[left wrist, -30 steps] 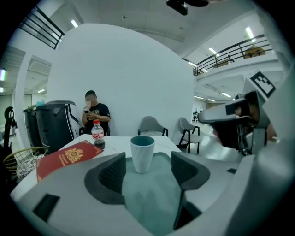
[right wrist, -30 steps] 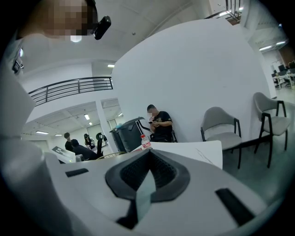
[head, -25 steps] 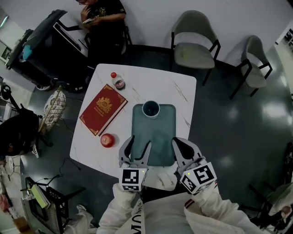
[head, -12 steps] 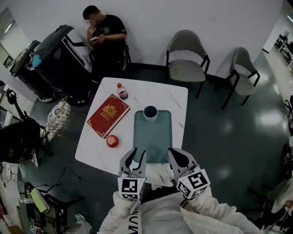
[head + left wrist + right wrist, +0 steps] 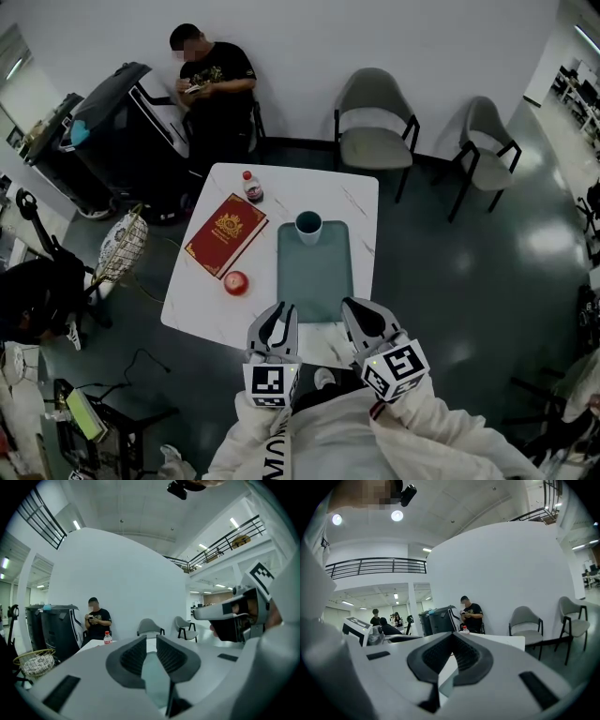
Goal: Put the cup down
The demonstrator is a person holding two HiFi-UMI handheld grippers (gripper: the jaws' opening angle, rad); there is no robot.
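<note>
Both grippers are empty and well apart from the cup [image 5: 307, 226], which stands upright at the far end of the tray [image 5: 315, 277] on the counter [image 5: 361, 202], so the task looks done; the left gripper [image 5: 279, 314] jaws have just been closing to a narrow gap, and the right gripper [image 5: 361, 312] jaws are closed.

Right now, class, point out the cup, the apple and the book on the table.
cup [image 5: 308, 225]: head view, its open mouth.
apple [image 5: 236, 282]: head view, the middle of its top.
book [image 5: 227, 226]: head view, the gold crest on its cover.
</note>
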